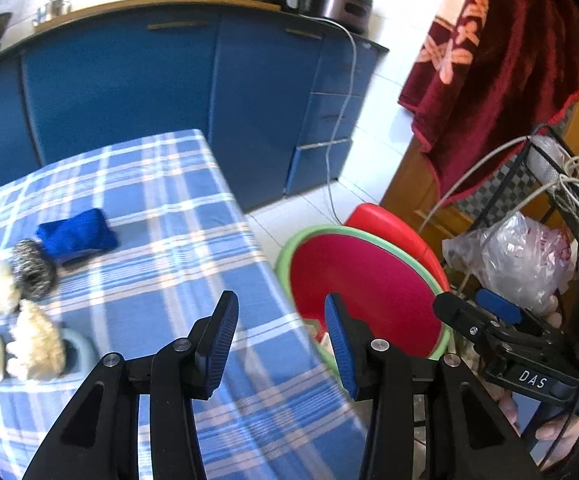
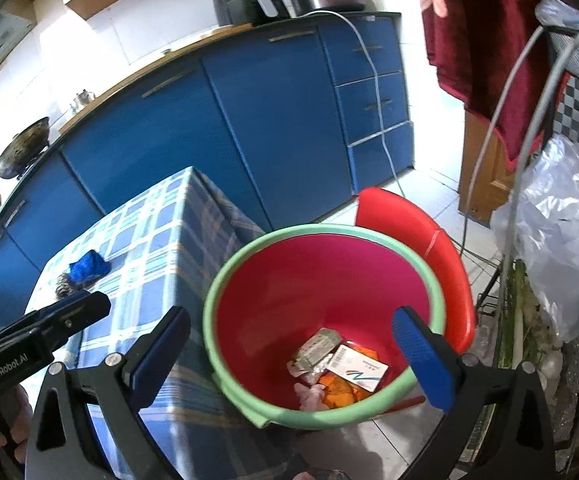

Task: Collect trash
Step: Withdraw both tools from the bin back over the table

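A red bin with a green rim (image 2: 249, 268) stands on the floor beside the table (image 2: 161, 240); it also shows in the left wrist view (image 1: 369, 280). Inside lie a small white box (image 2: 357, 366), crumpled paper (image 2: 315, 350) and orange scraps (image 2: 339, 390). My right gripper (image 2: 293, 346) is open and empty, hovering over the bin. My left gripper (image 1: 281, 336) is open and empty over the table's right edge. On the table's left lie a blue cloth (image 1: 75, 234), a steel scourer (image 1: 33, 268) and cream fluffy lumps (image 1: 35, 344).
Blue cabinets (image 1: 129, 80) run behind the table, with a white cord (image 2: 377, 92) hanging down. A red stool (image 2: 441, 256) stands behind the bin. A wire rack with a plastic bag (image 2: 561, 240) and a dark red towel (image 1: 489, 60) are on the right.
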Demonstrator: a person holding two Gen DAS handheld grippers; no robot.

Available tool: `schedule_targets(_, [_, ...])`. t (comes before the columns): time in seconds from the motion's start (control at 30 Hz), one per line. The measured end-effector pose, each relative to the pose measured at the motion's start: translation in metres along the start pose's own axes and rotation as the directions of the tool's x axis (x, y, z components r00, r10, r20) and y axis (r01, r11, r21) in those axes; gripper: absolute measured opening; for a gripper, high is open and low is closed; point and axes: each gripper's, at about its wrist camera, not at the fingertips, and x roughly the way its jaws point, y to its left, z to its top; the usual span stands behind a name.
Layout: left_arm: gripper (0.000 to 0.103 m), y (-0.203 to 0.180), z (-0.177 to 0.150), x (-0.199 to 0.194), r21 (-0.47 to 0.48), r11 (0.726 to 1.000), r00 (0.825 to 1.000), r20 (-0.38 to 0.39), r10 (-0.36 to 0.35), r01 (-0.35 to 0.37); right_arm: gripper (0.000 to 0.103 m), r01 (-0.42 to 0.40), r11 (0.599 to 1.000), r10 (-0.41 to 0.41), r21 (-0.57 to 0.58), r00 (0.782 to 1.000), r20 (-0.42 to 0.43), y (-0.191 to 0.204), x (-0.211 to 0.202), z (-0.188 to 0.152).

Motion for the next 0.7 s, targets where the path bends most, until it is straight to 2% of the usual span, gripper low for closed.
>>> schedule_targets(0.37, [0.046, 0.047, -0.012, -0.039, -0.072, 0.994, 0.995, 0.053, 0.085, -0.081, 0.103, -0.054, 0.997, 0.053, -0.063, 0.999, -0.009, 0.044, -0.002, -0.005])
schedule_targets(0.7, [0.046, 0.099, -0.028, -0.065, -0.161, 0.974, 0.982, 0.072, 0.173, -0.160, 0.103, -0.087, 0.990, 0.084, -0.111, 0.996, -0.032, 0.079, 0.003, -0.011])
